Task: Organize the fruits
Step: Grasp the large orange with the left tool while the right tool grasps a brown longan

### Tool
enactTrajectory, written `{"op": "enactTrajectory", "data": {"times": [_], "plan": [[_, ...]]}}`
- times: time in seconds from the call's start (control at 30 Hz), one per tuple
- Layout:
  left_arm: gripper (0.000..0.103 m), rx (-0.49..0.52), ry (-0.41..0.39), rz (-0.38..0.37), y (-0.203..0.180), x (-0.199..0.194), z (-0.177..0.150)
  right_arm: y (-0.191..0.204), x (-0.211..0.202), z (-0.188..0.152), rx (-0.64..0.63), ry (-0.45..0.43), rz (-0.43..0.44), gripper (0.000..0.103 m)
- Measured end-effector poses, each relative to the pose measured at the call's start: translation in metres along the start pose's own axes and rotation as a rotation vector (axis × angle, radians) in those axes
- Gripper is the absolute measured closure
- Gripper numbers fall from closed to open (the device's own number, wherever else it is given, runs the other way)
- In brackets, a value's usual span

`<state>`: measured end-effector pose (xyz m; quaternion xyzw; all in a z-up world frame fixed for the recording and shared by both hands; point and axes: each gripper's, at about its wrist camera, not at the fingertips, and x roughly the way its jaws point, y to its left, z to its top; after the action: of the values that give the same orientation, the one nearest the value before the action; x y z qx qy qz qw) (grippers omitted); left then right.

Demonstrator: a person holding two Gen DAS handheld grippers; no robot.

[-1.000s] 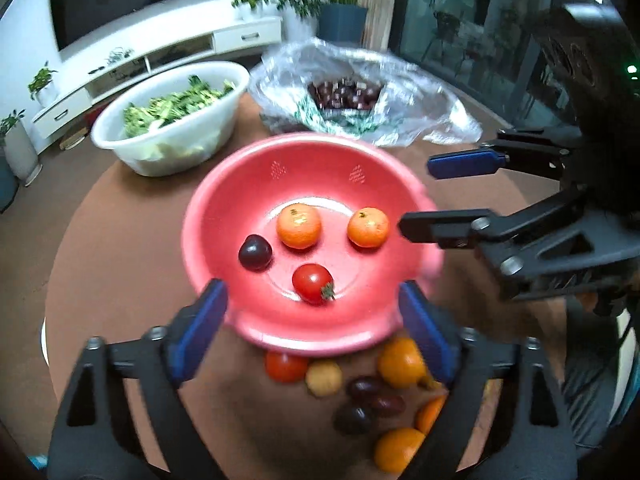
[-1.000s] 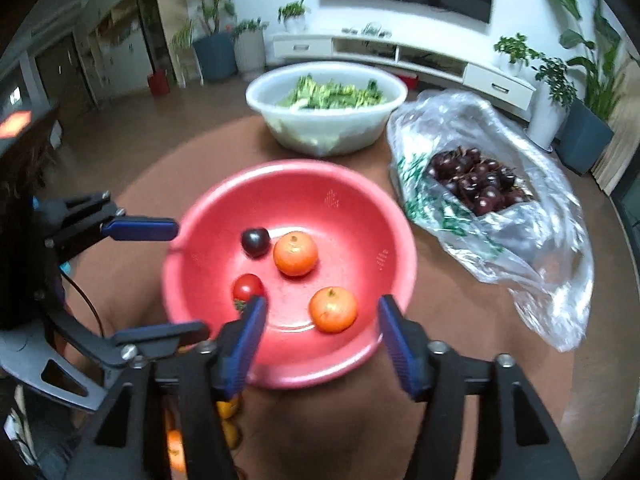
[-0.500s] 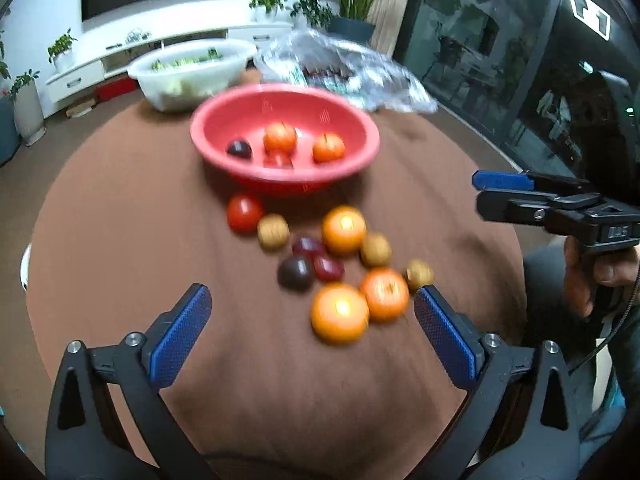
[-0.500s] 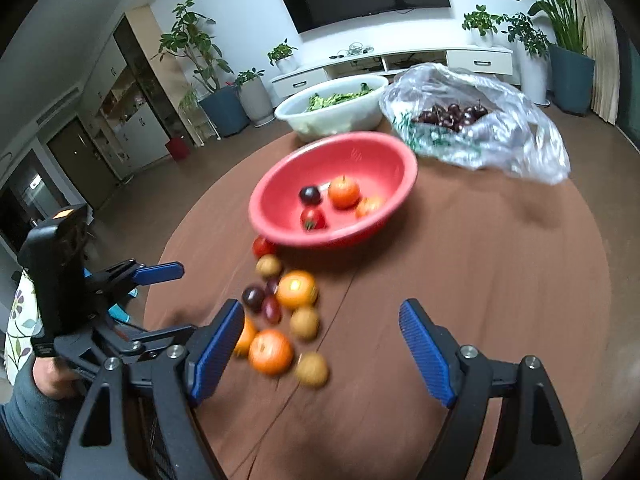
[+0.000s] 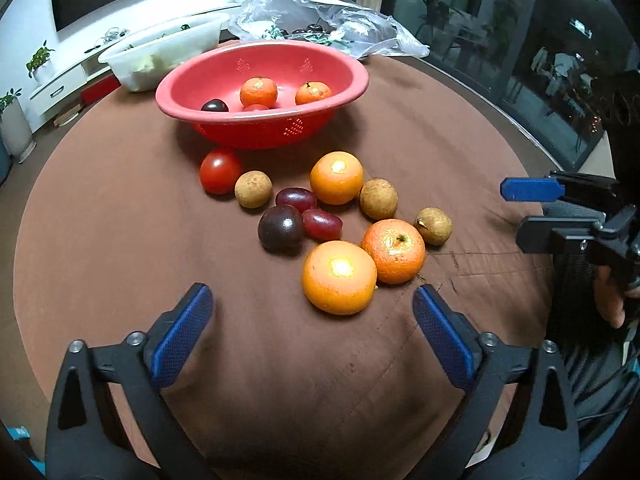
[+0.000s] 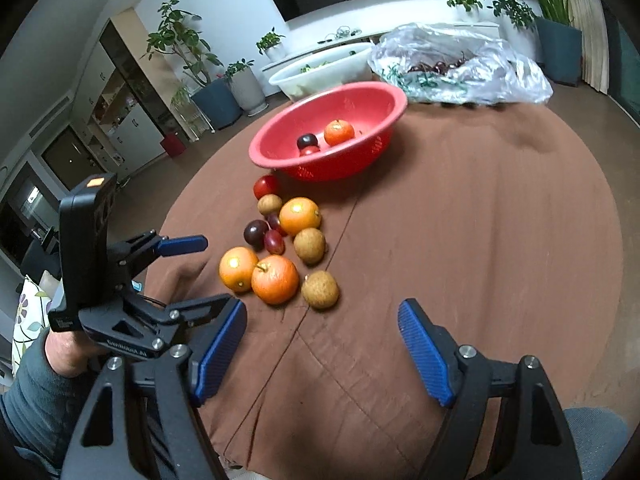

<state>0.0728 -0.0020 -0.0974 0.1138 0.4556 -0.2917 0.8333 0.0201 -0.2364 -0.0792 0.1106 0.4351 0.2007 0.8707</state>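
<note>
Moved: both tools have pulled back from over the red colander [image 5: 262, 92] toward the near edge of the tabletop [image 5: 120, 240], so the loose fruit now lies ahead of them.
Left tool [image 5: 312, 334]: wide, empty; its jaws have just narrowed a little, nothing between them.
Right tool [image 6: 322, 354]: wide, empty, level with the left one.
Nearest fruit: orange [image 5: 339, 277], just ahead of the left tool, touching a second orange [image 5: 394, 251].
Cluster: tomato [image 5: 220, 171], plum [image 5: 281, 228], grapes, longans, all on the near side of the colander.
Colander: holds two tangerines, a plum and a tomato already.
Likely reason: backing off probably lines up the next pick.
</note>
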Motion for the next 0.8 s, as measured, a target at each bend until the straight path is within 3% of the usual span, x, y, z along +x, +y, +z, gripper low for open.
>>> {"op": "enactTrajectory", "data": {"times": [0.17, 0.47, 0.8], "plan": [[0.036, 0.038, 0.025, -0.027, 0.0, 0.01, 0.005, 0.001, 0.003, -0.003, -0.005, 0.006, 0.005, 0.023], [0.058, 0.08, 0.026, -0.092, 0.0, 0.016, 0.011, -0.002, 0.007, -0.004, 0.001, 0.02, 0.007, 0.027], [0.066, 0.068, 0.02, -0.113, -0.002, 0.015, 0.01, 0.001, 0.011, -0.003, -0.017, 0.03, 0.002, 0.03]]}}
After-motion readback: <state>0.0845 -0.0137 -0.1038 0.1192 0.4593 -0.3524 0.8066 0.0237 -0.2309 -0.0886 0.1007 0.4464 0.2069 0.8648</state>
